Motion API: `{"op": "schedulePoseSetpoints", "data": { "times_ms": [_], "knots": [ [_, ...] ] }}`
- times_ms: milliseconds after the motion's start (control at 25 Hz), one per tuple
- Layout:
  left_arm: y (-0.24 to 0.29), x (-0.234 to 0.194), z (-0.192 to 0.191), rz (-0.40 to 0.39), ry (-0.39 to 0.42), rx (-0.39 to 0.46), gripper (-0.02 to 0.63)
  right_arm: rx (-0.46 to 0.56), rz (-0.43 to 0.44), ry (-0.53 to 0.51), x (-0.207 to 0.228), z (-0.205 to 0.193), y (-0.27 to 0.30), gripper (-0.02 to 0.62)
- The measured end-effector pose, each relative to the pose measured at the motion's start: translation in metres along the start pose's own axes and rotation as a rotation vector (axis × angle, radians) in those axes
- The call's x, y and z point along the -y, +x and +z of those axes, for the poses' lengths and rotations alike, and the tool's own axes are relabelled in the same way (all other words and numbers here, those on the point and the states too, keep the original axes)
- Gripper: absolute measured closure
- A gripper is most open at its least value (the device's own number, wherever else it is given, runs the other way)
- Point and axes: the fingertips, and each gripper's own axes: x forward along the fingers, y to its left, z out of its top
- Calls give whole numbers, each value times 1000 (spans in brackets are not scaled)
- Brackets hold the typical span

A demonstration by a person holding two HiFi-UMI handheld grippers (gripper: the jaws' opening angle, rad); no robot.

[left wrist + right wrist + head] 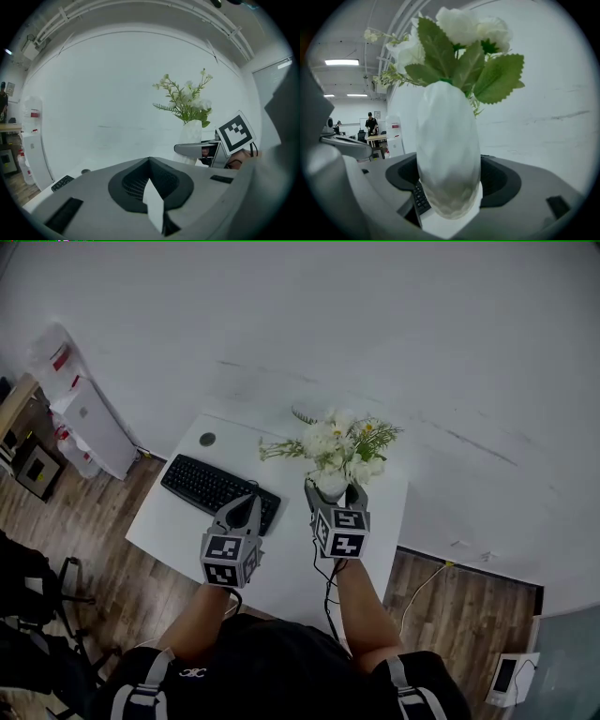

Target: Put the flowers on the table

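A white faceted vase [331, 484] of white flowers [337, 448] hangs just above the far right part of the white table [178, 521]. My right gripper [335, 491] is shut on the vase, one finger on each side of its body. In the right gripper view the vase [447, 150] fills the space between the jaws of the right gripper [449, 180], with the flowers [459, 42] above and the keyboard showing under its base. My left gripper [246, 506] hovers over the table's middle, shut and empty. From the left gripper [150, 161] the vase [191, 133] appears at the right.
A black keyboard [217, 488] lies on the table's left half, with a small round grey cap [207, 439] behind it. The table stands against a white wall. White cabinets [89, 423] are at the left, a chair [37, 596] is on the wood floor, and a person [371, 123] stands far off.
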Motion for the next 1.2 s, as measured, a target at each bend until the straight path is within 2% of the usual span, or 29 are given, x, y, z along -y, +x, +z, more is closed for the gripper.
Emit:
{"op": "schedulePoseSetpoints", "data": {
  "times_ms": [240,520,720,960,1200],
  "knots": [
    [41,-15,-10,30,14,-57,606,-24,22,-2,19,-12,55,219],
    [83,-38,-23,-2,10,-103,606,3,29,-16,20,-12,113,219],
    [109,-71,-35,-17,-4,-141,606,17,18,-55,14,-15,165,219],
    [134,-111,-51,-37,-9,-168,606,44,8,-28,7,-27,218,218],
    [156,-155,-61,-56,-13,-190,606,25,-42,-36,5,-50,270,218]
  ]
}}
